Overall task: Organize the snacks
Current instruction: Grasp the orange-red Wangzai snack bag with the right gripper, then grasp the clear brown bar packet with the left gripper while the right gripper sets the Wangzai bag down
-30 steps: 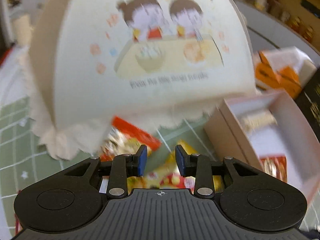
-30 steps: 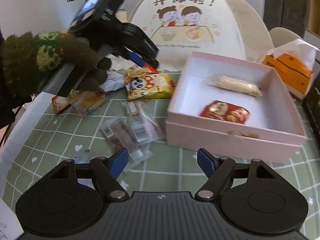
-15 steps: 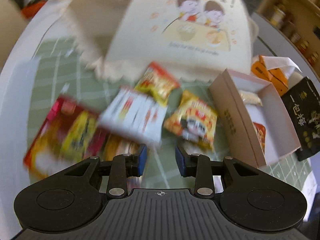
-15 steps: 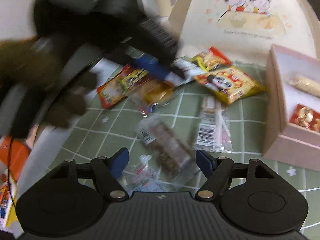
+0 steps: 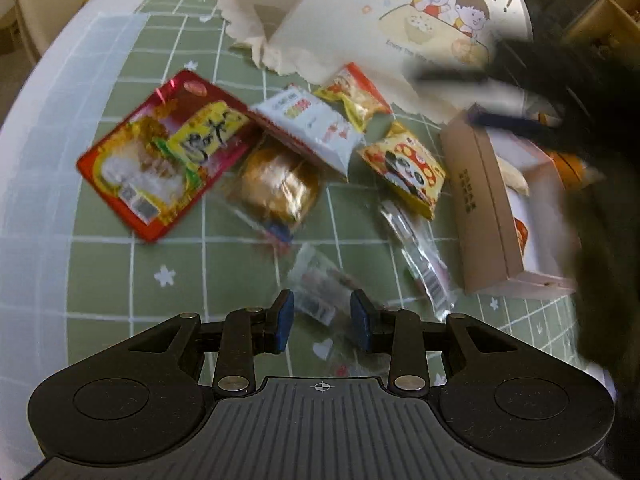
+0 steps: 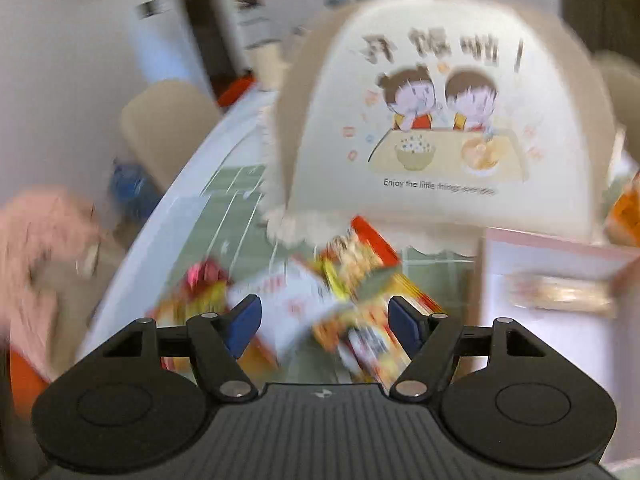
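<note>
Several snack packets lie on the green checked mat: a big red packet (image 5: 160, 156), a gold-wrapped bun (image 5: 276, 184), a white packet (image 5: 308, 128), a yellow panda packet (image 5: 404, 168) and a clear strip packet (image 5: 420, 256). My left gripper (image 5: 321, 320) hovers open and narrow over a small clear packet (image 5: 320, 288), pads not pressing it. The pink box (image 5: 492, 208) stands to the right. My right gripper (image 6: 325, 328) is closing, still wide, above the blurred white packet (image 6: 296, 300) and panda packet (image 6: 360, 336), gripping nothing. It shows as a dark blur (image 5: 520, 120) in the left wrist view.
A cream dome food cover (image 6: 420, 120) with a cartoon stands behind the pile. The pink box (image 6: 552, 240) holds a long pale snack (image 6: 560, 296). An orange pack (image 5: 568, 164) lies beyond the box. A beige chair (image 6: 168, 120) stands off the round table's left edge.
My left gripper drew back from the dome, so the whole pile shows. My right gripper swung from the box side over the pile toward the dome, jaws slightly narrower.
</note>
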`<state>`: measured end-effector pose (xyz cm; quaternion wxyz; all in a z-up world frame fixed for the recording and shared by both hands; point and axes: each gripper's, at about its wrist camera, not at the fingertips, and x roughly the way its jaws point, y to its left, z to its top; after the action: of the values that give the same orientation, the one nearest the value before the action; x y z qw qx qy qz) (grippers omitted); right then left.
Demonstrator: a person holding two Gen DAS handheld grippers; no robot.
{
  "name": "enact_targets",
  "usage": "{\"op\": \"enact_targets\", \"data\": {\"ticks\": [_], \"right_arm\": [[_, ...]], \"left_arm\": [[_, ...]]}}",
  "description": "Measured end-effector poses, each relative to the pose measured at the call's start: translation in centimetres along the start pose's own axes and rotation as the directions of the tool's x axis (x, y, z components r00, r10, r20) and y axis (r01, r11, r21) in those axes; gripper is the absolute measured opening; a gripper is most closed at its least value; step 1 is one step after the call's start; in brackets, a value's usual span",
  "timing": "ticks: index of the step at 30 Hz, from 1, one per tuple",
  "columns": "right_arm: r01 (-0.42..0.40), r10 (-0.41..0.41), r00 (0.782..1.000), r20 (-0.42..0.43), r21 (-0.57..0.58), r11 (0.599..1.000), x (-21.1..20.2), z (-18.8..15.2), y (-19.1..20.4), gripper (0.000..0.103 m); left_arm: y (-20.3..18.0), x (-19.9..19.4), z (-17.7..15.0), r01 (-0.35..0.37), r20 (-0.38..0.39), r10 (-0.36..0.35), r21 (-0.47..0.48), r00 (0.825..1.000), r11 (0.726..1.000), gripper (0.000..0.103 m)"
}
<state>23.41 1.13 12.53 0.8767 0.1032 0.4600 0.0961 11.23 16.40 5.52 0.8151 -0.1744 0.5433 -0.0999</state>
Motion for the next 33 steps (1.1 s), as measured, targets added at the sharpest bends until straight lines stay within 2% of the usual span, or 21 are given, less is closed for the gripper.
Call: {"op": "enact_targets", "data": {"ticks": [3, 5, 8, 10, 11, 13, 14, 15, 17, 19, 24, 27, 30, 33], "right_arm": [[0.114, -0.099, 0.989, -0.106, 0.152, 0.982, 6.6, 2.4, 0.1, 0.071], [0.175, -0.149, 0.977, -0.155, 0.167, 0.970, 9.5, 3.0, 0.9, 0.071], [0.275, -0.252, 0.953, -0.170, 0.127, 0.953, 11.9, 2.9, 1.8, 0.071], [0.294, -0.273, 0.948, -0.164, 0.123, 0.948, 13.0, 2.9, 1.7, 0.073], [0.295, -0.276, 0.949, -0.152, 0.123, 0.948, 13.0, 2.7, 1.6, 0.070], [0.291, -0.277, 0.951, -0.139, 0.092, 0.952, 12.6, 2.2, 1.6, 0.058], [0.264, -0.253, 0.957, -0.142, 0.066, 0.962, 12.3, 1.9, 1.6, 0.052], [0.212, -0.203, 0.967, -0.151, 0.047, 0.976, 11.7, 1.5, 1.4, 0.046], [0.143, -0.138, 0.979, -0.149, 0.021, 0.990, 9.9, 0.8, 1.2, 0.045], [0.098, -0.102, 0.989, -0.104, -0.043, 0.994, 7.0, -0.1, 1.3, 0.045], [-0.015, 0.008, 0.999, -0.046, -0.153, 0.988, -1.1, -2.9, 0.1, 0.045], [-0.047, 0.039, 0.998, -0.051, -0.181, 0.982, -5.1, -5.5, -1.6, 0.046], [-0.050, 0.040, 0.998, -0.052, -0.218, 0.975, -8.6, -9.1, -3.3, 0.045], [-0.031, 0.021, 0.999, -0.041, -0.262, 0.965, -11.9, -13.3, -4.8, 0.046]], "left_arm": [[0.4, 0.0, -1.0, 0.034, -0.010, -0.034, -0.012, 0.999, 0.999, 0.036], [0.9, -0.3, -1.6, 0.056, -0.008, -0.056, -0.021, 0.998, 0.998, 0.036], [1.7, -0.3, -1.9, 0.067, -0.013, -0.068, -0.037, 0.998, 0.997, 0.036], [2.3, -0.2, -2.2, 0.061, -0.012, -0.062, -0.063, 0.998, 0.996, 0.036], [2.6, -0.2, -2.3, 0.055, -0.012, -0.056, -0.078, 0.998, 0.995, 0.036], [2.9, -0.4, -2.6, 0.052, -0.005, -0.053, -0.103, 0.999, 0.993, 0.036], [3.1, -0.4, -2.7, 0.049, -0.001, -0.049, -0.119, 0.999, 0.992, 0.036], [3.1, -0.5, -2.8, 0.046, 0.002, -0.046, -0.132, 0.999, 0.990, 0.036], [3.1, -0.5, -2.8, 0.048, 0.007, -0.048, -0.163, 0.999, 0.985, 0.036], [3.0, -0.4, -2.6, 0.049, 0.025, -0.045, -0.192, 0.999, 0.980, 0.036], [1.8, 0.9, -1.1, -0.006, 0.039, 0.017, -0.254, 0.999, 0.967, 0.036], [0.2, 1.6, -0.2, -0.059, 0.054, 0.072, -0.207, 0.996, 0.976, 0.036], [-2.1, 2.4, 0.7, -0.143, 0.076, 0.152, -0.117, 0.985, 0.983, 0.036], [-4.1, 3.5, 1.1, -0.209, 0.073, 0.211, -0.037, 0.975, 0.977, 0.042]]}}
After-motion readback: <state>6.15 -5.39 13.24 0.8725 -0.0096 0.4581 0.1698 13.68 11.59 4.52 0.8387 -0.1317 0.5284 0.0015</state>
